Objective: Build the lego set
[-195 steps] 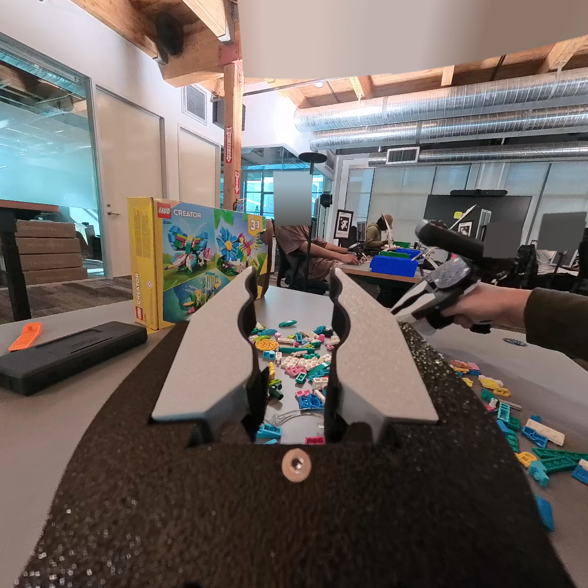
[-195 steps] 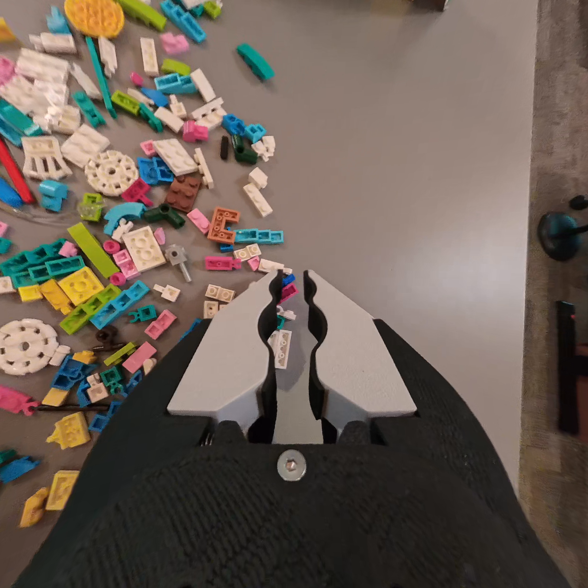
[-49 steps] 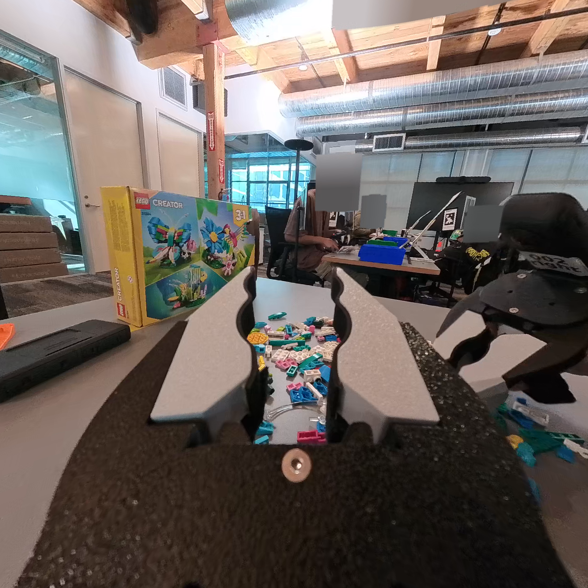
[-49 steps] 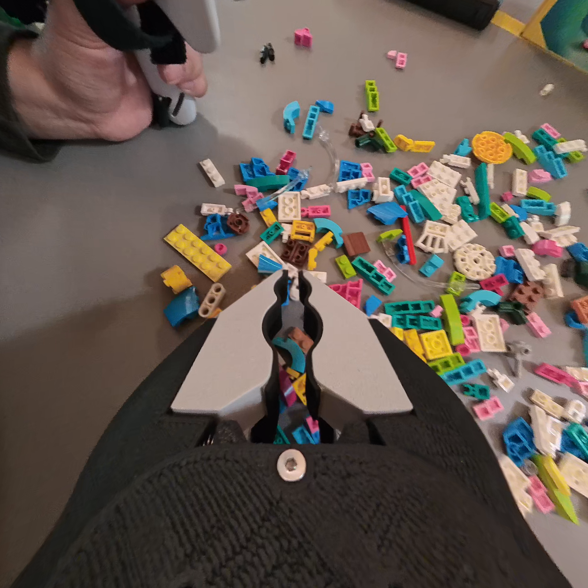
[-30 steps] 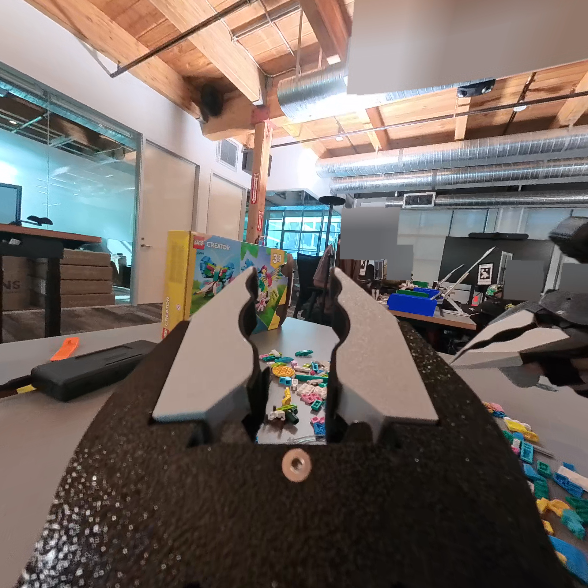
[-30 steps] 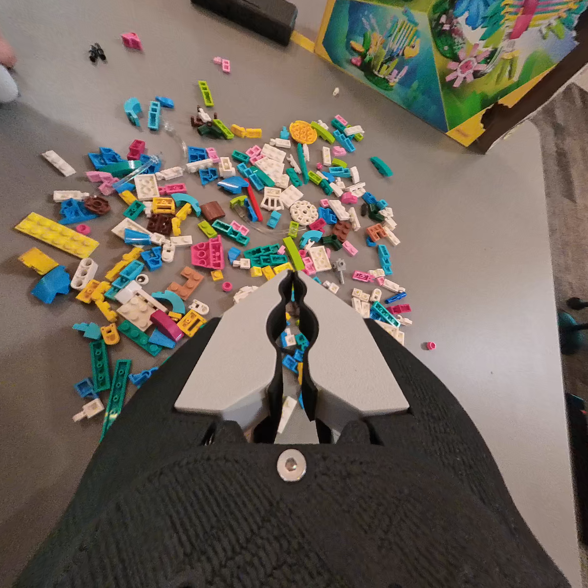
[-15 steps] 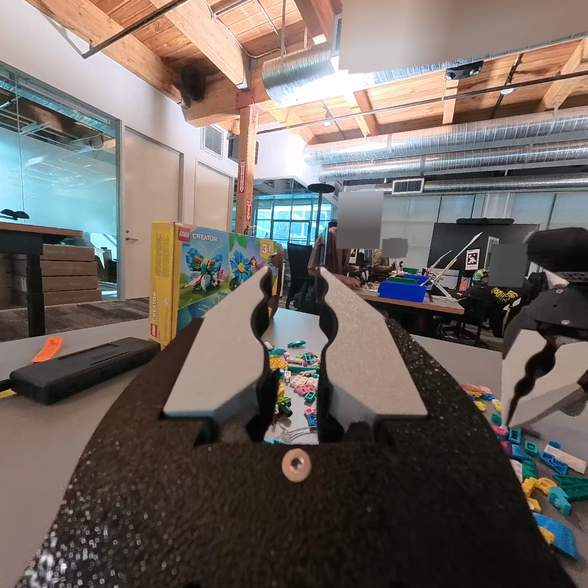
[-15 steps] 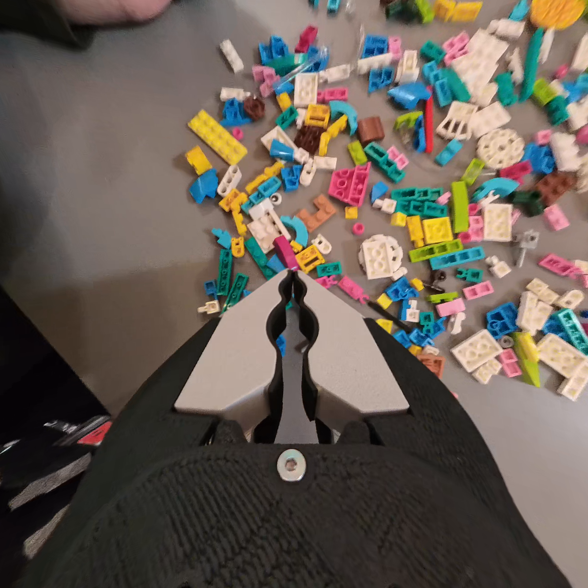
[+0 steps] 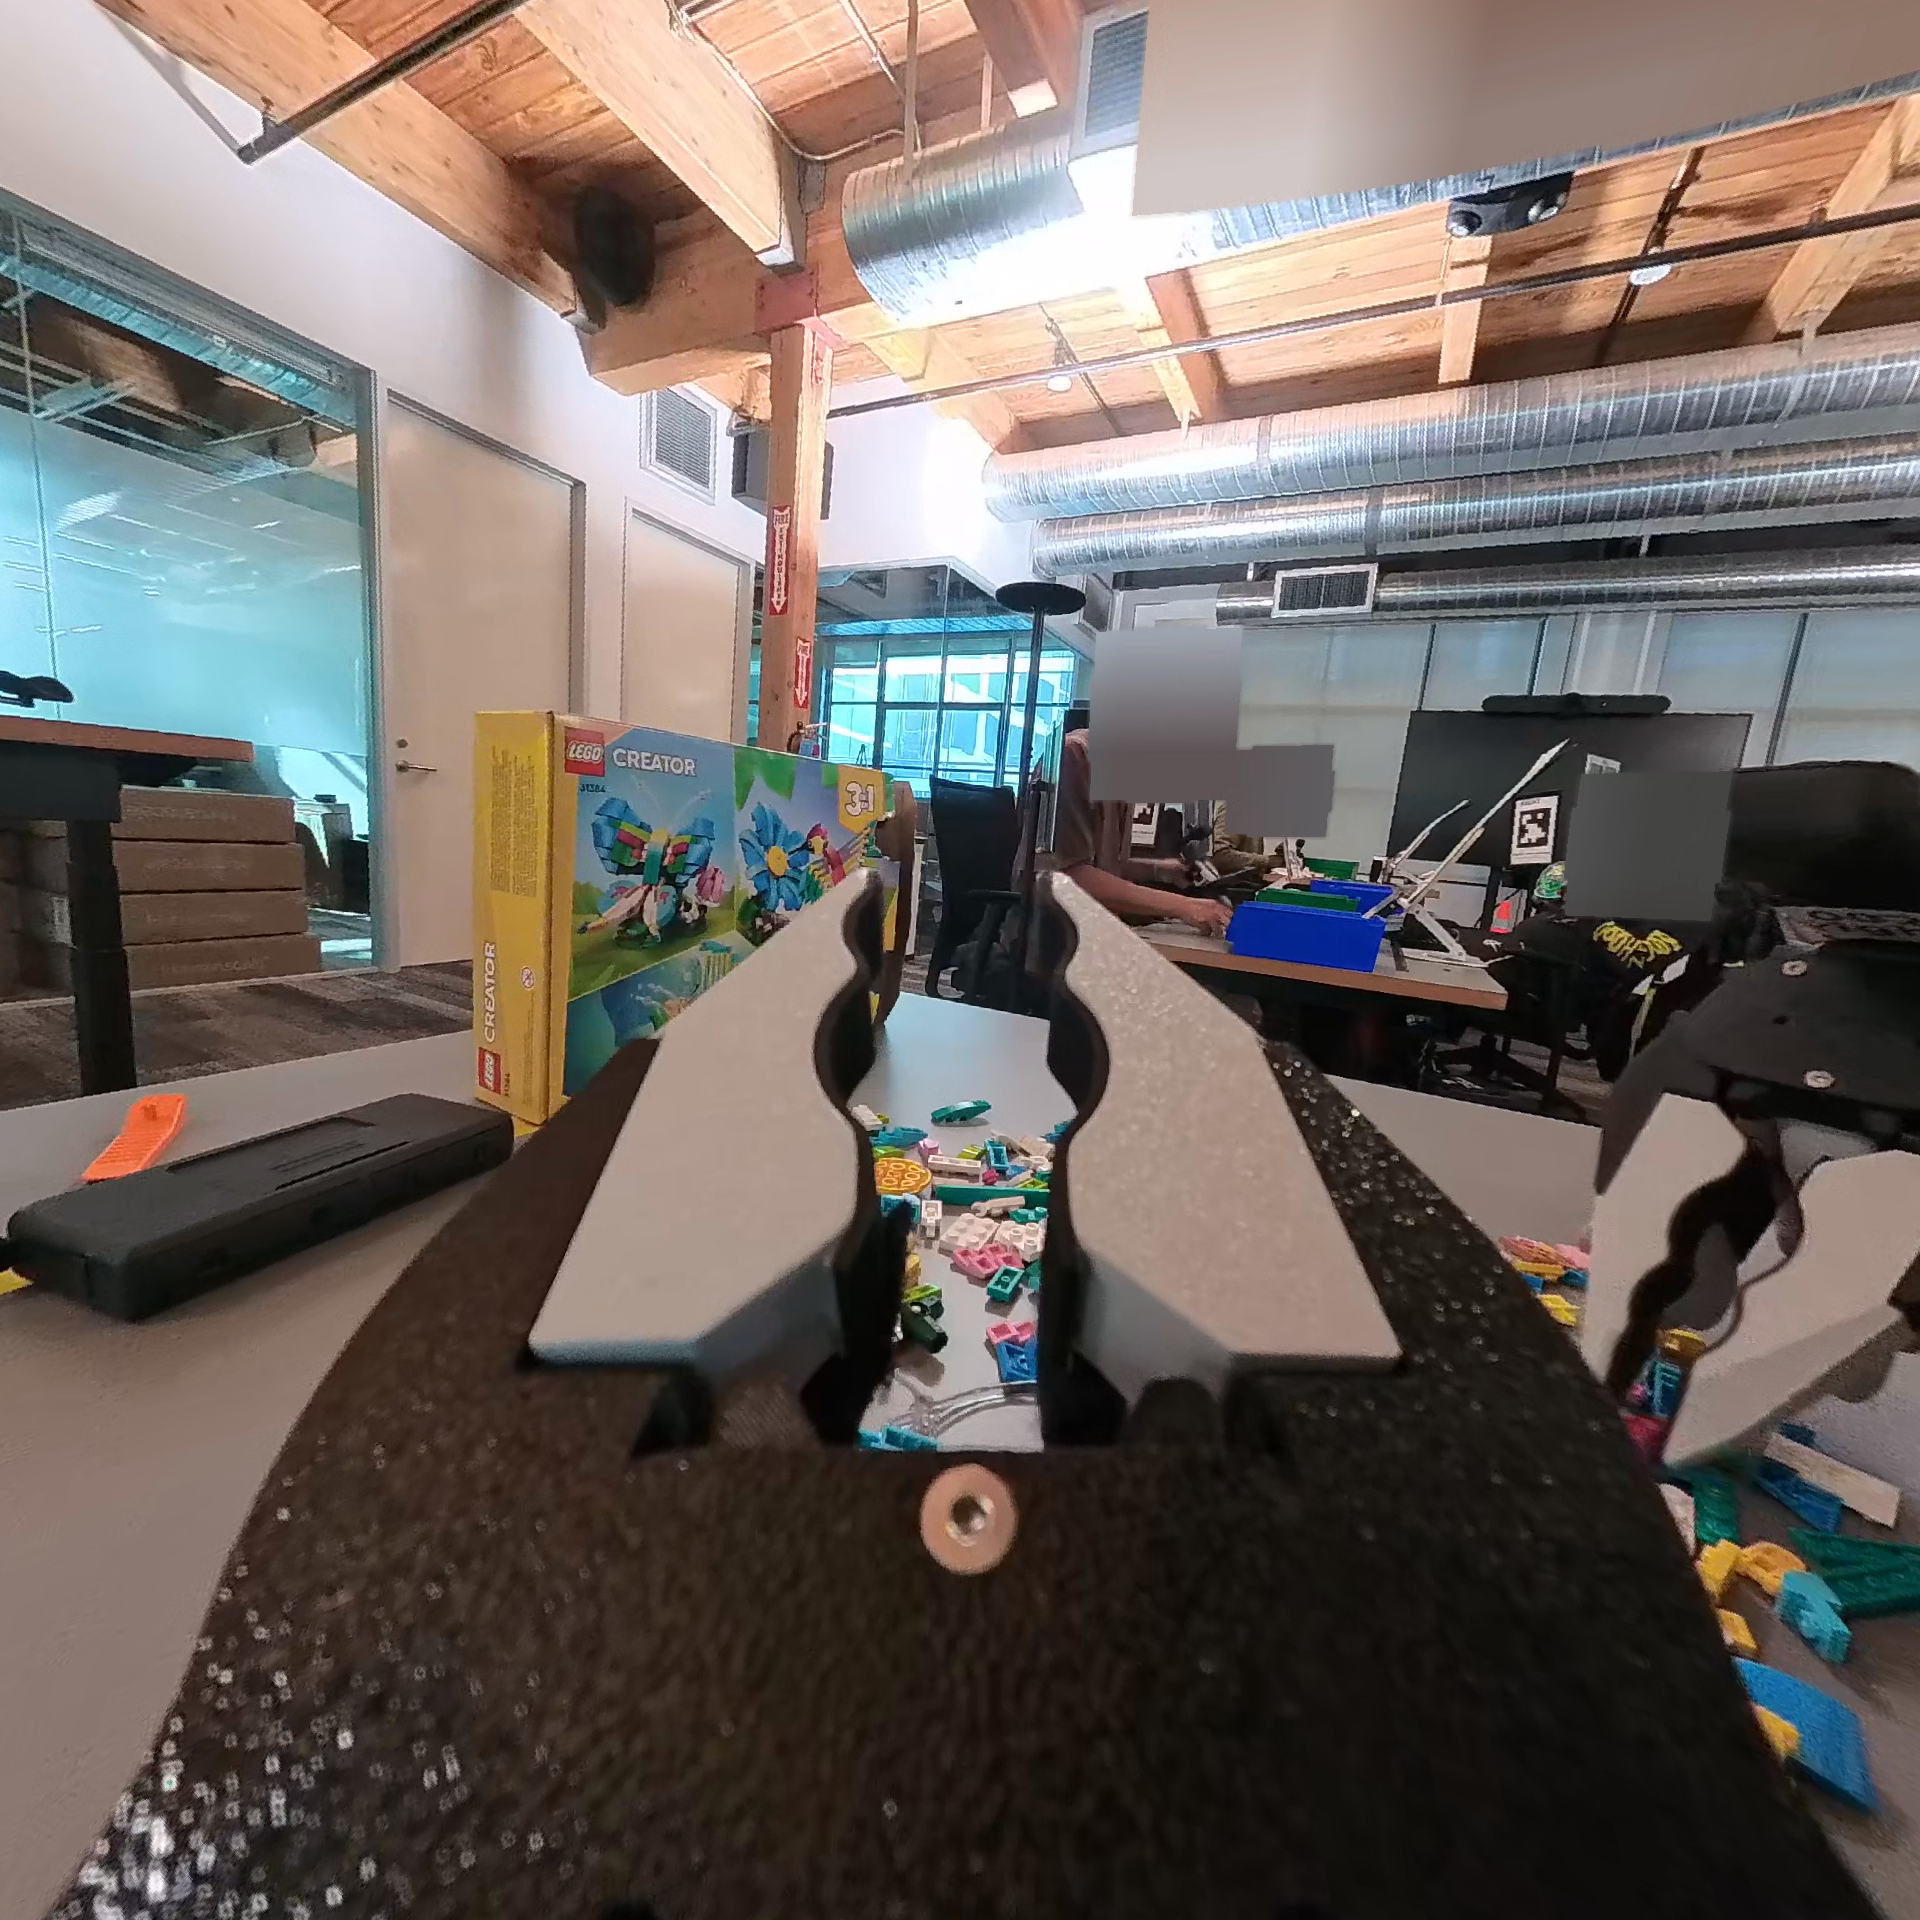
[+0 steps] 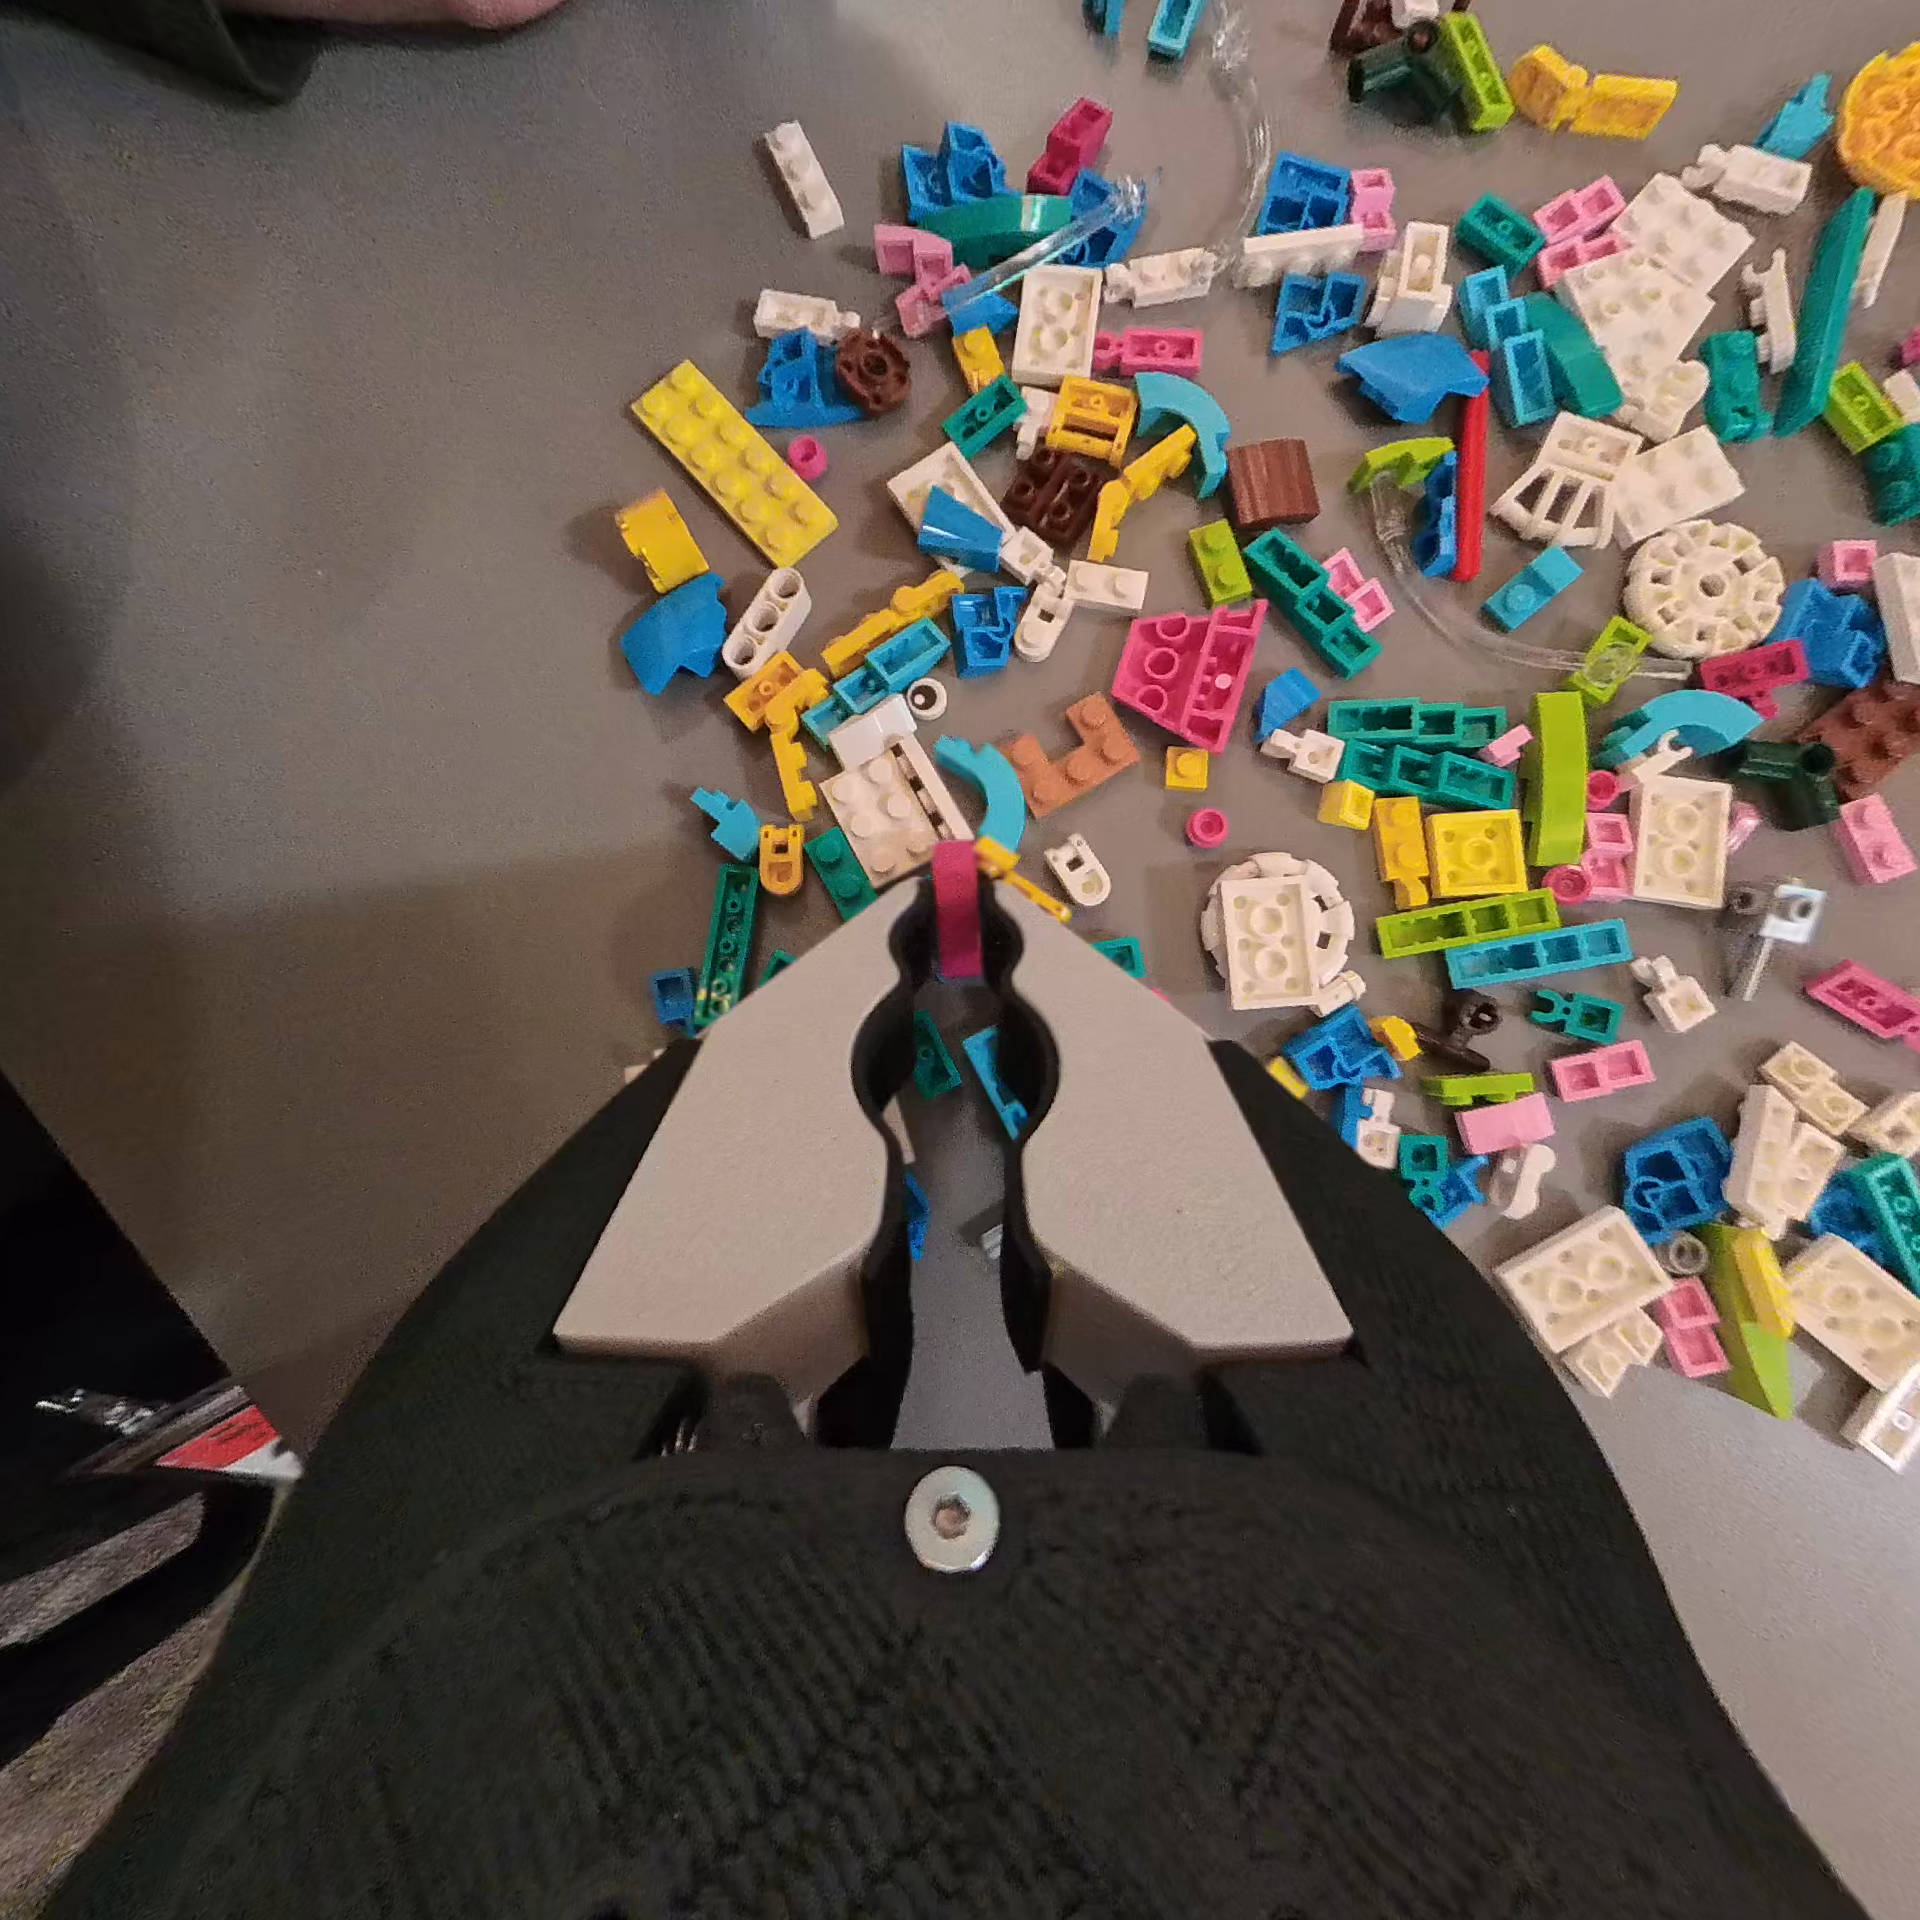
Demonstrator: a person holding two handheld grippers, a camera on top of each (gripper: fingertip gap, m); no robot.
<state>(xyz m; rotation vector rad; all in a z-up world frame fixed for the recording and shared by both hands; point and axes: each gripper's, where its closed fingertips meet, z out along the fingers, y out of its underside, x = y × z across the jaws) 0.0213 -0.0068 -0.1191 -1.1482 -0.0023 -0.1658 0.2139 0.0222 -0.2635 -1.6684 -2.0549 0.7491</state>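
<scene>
Several loose lego pieces (image 10: 1351, 623) lie spread over a grey table (image 10: 312, 520). My right gripper (image 10: 958, 885) points down at the near left part of the pile. Its tips are shut on a small magenta curved brick (image 10: 956, 914), which stands upright between them. The right gripper also shows at the right of the left wrist view (image 9: 1636, 1418), tips down in the pile. My left gripper (image 9: 956, 894) is held level above the table, open and empty, pointing over the pile (image 9: 977, 1205) towards the lego box (image 9: 665, 894).
A black case (image 9: 260, 1184) and an orange brick separator (image 9: 135, 1132) lie at the left. A long yellow plate (image 10: 732, 462) marks the pile's left edge. A sleeve (image 10: 260, 42) shows at the top left. The table edge runs along the lower left. The left gripper's tips are roughly 25 cm from the right gripper's. The long yellow plate (image 10: 732, 462) is about 10 cm from my right fingertips.
My right gripper has swung from the pile's middle to its near left part, come down, and closed on the magenta brick. My left gripper's fingers have come somewhat closer together.
</scene>
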